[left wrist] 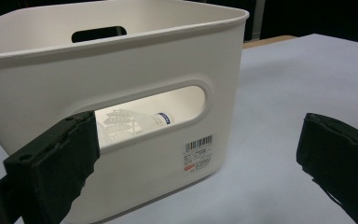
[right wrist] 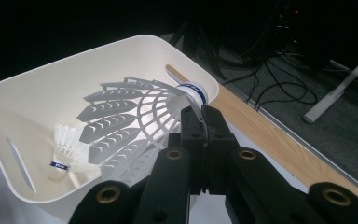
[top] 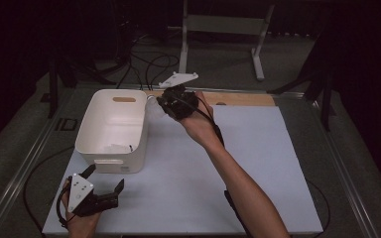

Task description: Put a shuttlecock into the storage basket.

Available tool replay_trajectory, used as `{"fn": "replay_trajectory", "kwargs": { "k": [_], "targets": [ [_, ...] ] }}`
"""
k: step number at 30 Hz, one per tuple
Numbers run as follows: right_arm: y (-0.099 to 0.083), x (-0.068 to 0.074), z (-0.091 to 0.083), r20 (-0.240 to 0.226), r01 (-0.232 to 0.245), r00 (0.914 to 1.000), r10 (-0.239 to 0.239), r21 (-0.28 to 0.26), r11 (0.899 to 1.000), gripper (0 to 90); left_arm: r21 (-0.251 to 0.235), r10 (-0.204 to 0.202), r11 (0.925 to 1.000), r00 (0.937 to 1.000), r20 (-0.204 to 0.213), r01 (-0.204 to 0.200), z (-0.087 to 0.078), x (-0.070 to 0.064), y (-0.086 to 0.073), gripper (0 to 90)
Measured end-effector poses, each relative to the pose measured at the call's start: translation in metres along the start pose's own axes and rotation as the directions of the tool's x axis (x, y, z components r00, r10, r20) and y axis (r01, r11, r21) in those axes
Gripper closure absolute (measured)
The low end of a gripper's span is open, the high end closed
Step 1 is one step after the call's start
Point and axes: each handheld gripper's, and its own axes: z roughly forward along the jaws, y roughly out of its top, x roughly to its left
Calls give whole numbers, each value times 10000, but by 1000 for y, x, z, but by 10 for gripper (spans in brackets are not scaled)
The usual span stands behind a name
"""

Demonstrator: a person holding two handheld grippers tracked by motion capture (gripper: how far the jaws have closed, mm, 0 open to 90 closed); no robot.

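A white plastic shuttlecock (right wrist: 130, 121) with a blue-banded cork is pinched by its skirt in my right gripper (right wrist: 200, 122), which is shut on it. In the high view this gripper (top: 161, 103) holds the shuttlecock (top: 153, 108) over the right rim of a white bin (top: 111, 99). Another shuttlecock (right wrist: 67, 149) lies on the bin's floor (right wrist: 37, 107). It also shows through the bin's handle slot as a shuttlecock (left wrist: 130, 123) in the left gripper view. My left gripper (top: 106, 177) is open near the table's front left corner, facing the bin's near wall (left wrist: 121, 60) with nothing between its fingers (left wrist: 51, 168).
The bin stands on a white board (top: 238, 163) covering the table. A wooden strip (top: 243, 98) runs along the board's far edge. Beyond the table, cables (top: 149, 64) and a white stand's legs (top: 258, 54) are on the floor.
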Motion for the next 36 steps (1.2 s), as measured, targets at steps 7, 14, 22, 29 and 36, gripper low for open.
{"fn": "replay_trajectory", "kwargs": {
  "k": [7, 14, 22, 29, 36],
  "targets": [
    [1, 3, 2, -77, -4, 10000, 4, -25, 10000, 892, -3, -22, 10000, 10000, -29, 22, 0, 0, 0, 0],
    [2, 5, 4, -99, 66, 9999, -66, -60, 10000, 891, -31, -64, 10000, 10000, -29, 64, 0, 0, 0, 0],
    [2, 6, 5, -132, 52, 9999, -54, -104, 9999, 891, -35, -61, 10000, 10000, -40, 60, 0, 0, 0, 0],
    [4, 9, 7, -257, 97, 9996, -101, -141, 9999, 891, -11, -32, 10000, 10000, -41, 32, 0, 0, 0, 0],
    [5, 13, 10, -348, 109, 9993, -113, -136, 9998, 891, -36, -62, 10000, 10000, -47, 62, 0, 1, 0, 0]
  ]
}}
